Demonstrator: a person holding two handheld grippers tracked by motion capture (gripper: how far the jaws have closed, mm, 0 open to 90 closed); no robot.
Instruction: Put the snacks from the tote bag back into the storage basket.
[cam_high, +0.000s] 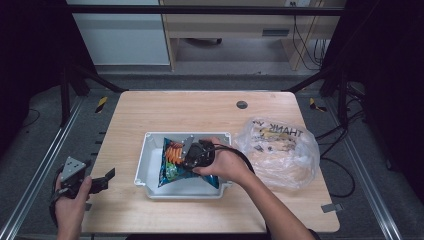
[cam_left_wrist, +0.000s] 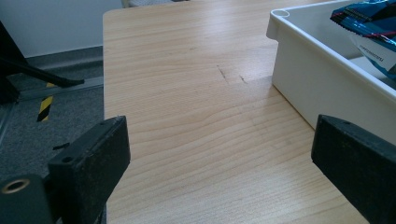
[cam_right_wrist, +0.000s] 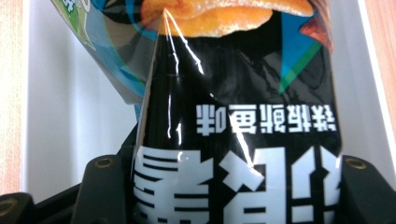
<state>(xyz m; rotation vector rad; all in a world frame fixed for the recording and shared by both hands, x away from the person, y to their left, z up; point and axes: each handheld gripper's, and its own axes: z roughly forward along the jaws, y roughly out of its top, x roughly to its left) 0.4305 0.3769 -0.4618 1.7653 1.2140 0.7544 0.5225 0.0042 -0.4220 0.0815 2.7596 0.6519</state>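
A glossy snack bag (cam_high: 176, 162), blue and black with orange chips printed on it, lies in a white tray (cam_high: 142, 165) at the table's middle. My right gripper (cam_high: 194, 155) is over the tray, shut on the bag. In the right gripper view the bag (cam_right_wrist: 238, 126) stands pinched between the two black jaws, its white lettering upside down. My left gripper (cam_high: 102, 181) rests at the table's front left edge, open, with bare wood between its jaws. The left gripper view shows the tray's white wall (cam_left_wrist: 303, 88) to the right and a corner of the bag (cam_left_wrist: 369, 23) above it.
A crumpled clear plastic bag (cam_high: 280, 150) with printed lettering lies right of the tray. A small dark round hole (cam_high: 242, 104) sits near the table's far edge. Bare wood (cam_left_wrist: 196, 102) stretches left of the tray. Dark frame rails run along both sides of the table.
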